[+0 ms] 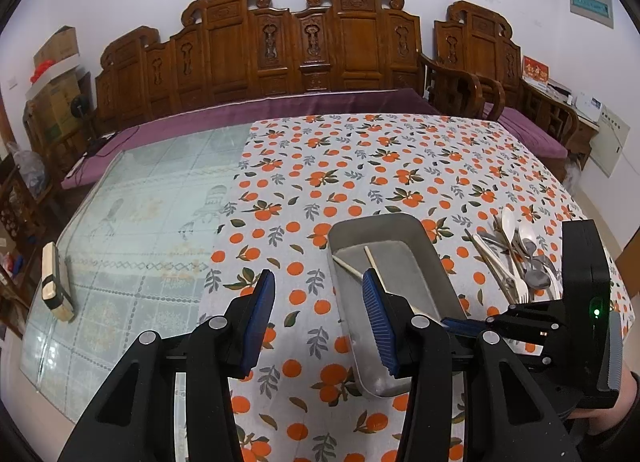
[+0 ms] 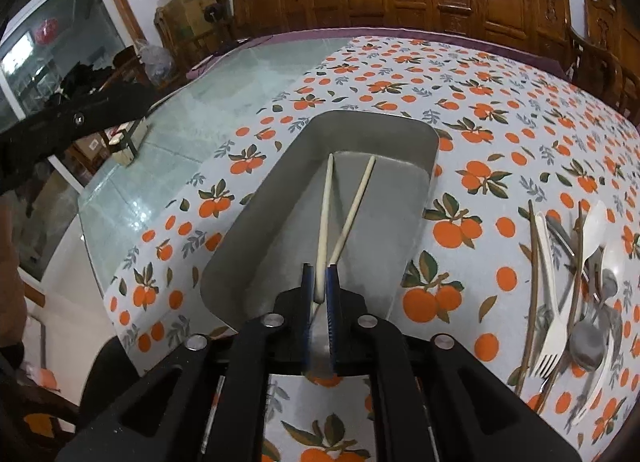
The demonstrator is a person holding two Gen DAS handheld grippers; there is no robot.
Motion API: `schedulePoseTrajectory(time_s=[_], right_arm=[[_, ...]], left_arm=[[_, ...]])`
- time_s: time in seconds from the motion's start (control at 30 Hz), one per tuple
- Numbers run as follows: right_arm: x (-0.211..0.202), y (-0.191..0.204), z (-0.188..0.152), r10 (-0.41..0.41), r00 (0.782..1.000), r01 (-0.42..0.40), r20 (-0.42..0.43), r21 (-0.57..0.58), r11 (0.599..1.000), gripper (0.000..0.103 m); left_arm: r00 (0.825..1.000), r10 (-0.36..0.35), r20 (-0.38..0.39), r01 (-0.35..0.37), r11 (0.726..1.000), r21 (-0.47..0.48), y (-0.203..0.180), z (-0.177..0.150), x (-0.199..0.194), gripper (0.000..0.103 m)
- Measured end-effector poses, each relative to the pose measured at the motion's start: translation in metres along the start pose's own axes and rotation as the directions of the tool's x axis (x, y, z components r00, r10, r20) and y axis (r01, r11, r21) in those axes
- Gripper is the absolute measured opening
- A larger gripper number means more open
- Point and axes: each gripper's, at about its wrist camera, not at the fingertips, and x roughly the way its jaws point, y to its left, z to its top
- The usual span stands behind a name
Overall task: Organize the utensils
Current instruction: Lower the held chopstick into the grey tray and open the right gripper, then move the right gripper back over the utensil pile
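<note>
You are working over a table whose left part is bare pale-green patterned glass [image 1: 132,213] and whose right part is covered by a white cloth printed with oranges [image 1: 360,165]; a carved brown wooden bench with a purple cushion [image 1: 280,57] runs along the white wall behind. At the far left edge of the glass a small wooden block with black bands [image 1: 56,282] lies alone, with open glass between it and the cloth. Your left gripper [image 1: 318,318] hangs with its blue pads spread wide over the cloth, just left of the rectangular grey metal tray [image 1: 404,238]. The tray sits near the table's near edge and holds two pale chopsticks [image 2: 348,201], their far tips apart on the tray floor. Your right gripper [image 2: 320,294] is pressed tight on the near ends of those two chopsticks, above the tray's near end. To the right of the tray, apart from it, a loose pile of cutlery [image 2: 572,294] lies on the cloth: brown chopsticks, white plastic forks and spoons, metal spoons; overlapping hides the exact count.
</note>
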Motion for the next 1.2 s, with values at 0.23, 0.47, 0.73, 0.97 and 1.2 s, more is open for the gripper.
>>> schedulePoseTrajectory(time_s=[0.23, 0.47, 0.73, 0.97, 1.2], right_arm=[[-0.041, -0.01, -0.001, 0.006, 0.996, -0.004, 0.084, -0.033, 0.999, 0.04], [-0.098, -0.032, -0.012, -0.063, 0.983, 0.069, 0.172, -0.032, 0.997, 0.04], [-0.15, -0.08, -0.038, -0.188, 0.959, 0.187, 0.21, 0.026, 0.982, 0.04], [-0.171, -0.131, -0.072, -0.276, 0.942, 0.263, 0.188, 0.092, 0.96, 0.04], [-0.15, -0.175, -0.09, -0.301, 0.945, 0.282, 0.127, 0.148, 0.948, 0.04]], left_arm=[[1.0, -0.002, 0.004, 0.002, 1.0, -0.002, -0.006, 0.001, -0.003, 0.043], [1.0, -0.021, 0.008, 0.021, 1.0, 0.004, -0.032, -0.002, -0.011, 0.057], [0.994, -0.108, 0.016, 0.107, 0.994, 0.01, -0.085, -0.009, -0.014, 0.06], [0.988, -0.154, -0.011, 0.155, 0.987, 0.047, -0.133, -0.02, 0.0, 0.06], [0.983, -0.171, -0.061, 0.174, 0.983, 0.05, -0.157, -0.028, 0.02, 0.06]])
